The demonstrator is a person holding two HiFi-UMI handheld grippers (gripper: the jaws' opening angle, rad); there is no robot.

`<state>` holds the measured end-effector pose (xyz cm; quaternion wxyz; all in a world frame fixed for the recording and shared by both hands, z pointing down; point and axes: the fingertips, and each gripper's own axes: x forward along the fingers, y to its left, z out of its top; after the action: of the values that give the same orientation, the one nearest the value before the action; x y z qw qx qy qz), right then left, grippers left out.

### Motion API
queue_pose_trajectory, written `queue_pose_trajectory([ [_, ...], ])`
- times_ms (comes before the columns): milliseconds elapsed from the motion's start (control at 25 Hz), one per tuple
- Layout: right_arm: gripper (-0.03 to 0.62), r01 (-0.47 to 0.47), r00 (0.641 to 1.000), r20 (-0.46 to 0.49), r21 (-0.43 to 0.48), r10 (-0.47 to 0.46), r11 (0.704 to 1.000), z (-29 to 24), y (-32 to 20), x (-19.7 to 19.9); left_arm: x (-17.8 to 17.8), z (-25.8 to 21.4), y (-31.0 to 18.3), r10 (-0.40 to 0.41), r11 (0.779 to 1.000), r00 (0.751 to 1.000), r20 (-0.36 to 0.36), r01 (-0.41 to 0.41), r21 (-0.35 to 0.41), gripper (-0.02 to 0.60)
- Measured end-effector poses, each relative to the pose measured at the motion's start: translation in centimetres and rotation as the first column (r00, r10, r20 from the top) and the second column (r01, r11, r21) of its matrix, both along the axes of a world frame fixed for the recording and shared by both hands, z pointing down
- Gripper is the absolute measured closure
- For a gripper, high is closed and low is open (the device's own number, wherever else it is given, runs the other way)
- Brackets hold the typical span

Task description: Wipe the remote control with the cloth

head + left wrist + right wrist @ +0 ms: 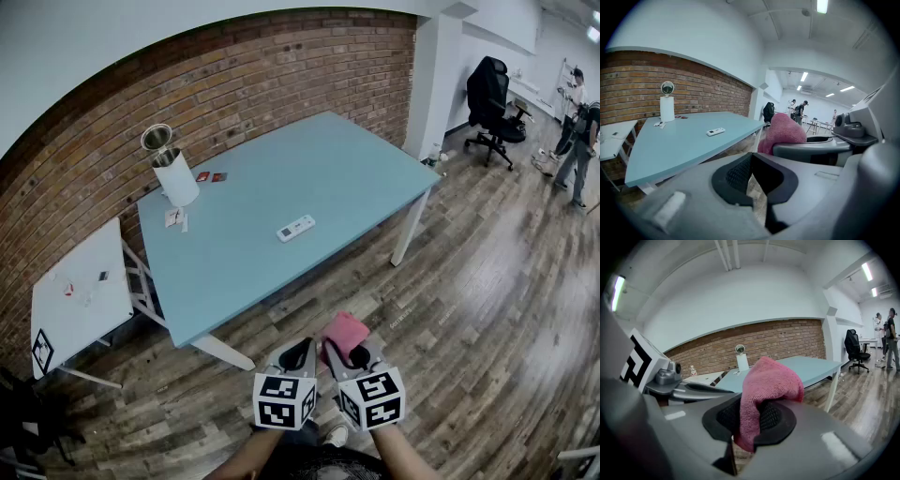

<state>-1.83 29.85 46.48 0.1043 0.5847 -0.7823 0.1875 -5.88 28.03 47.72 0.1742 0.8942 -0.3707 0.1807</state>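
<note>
- One light-blue table [319,178] stands against a brick wall [281,66].
- Two grippers hover side by side short of the table's near edge. The left gripper [751,176] has its jaws together on nothing, and the right gripper [750,420] is clamped on the cloth.
- One pink cloth [764,380] is pinched between the right pads and drapes over them.
- One white remote control [296,228] lies mid-table, well apart from both grippers. It shows in the head and left gripper views only.

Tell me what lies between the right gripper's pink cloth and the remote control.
In the head view, from the right gripper and its pink cloth there is only wooden floor, then bare blue table up to the remote control.
</note>
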Motion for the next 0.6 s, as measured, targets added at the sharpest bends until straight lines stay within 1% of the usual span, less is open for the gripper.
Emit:
queue_pose_trajectory([
  [120,0.533,0.005,1.0,0.01,-0.006,-0.004,1.0,0.4,0.2,-0.1,-0.1,0.4,0.3,0.003,1.0,1.0,0.009,-0.003,-0.005,0.584],
  [280,0.531,0.013,1.0,0.027,-0.006,-0.013,1.0,0.9,-0.7,0.0,-0.1,1.2,-0.8,-0.002,1.0,1.0,0.018,0.002,-0.017,0.583],
  [440,0.531,0.024,1.0,0.02,-0.026,-0.023,0.999,1.7,-2.5,0.6,0.3,2.1,-3.0,-0.005,0.999,1.0,0.026,0.006,-0.032,0.584],
  [600,0.531,0.027,1.0,0.006,-0.049,-0.027,0.998,2.4,-5.5,1.4,0.9,2.9,-6.1,-0.004,0.999,0.999,0.032,0.005,-0.041,0.584],
])
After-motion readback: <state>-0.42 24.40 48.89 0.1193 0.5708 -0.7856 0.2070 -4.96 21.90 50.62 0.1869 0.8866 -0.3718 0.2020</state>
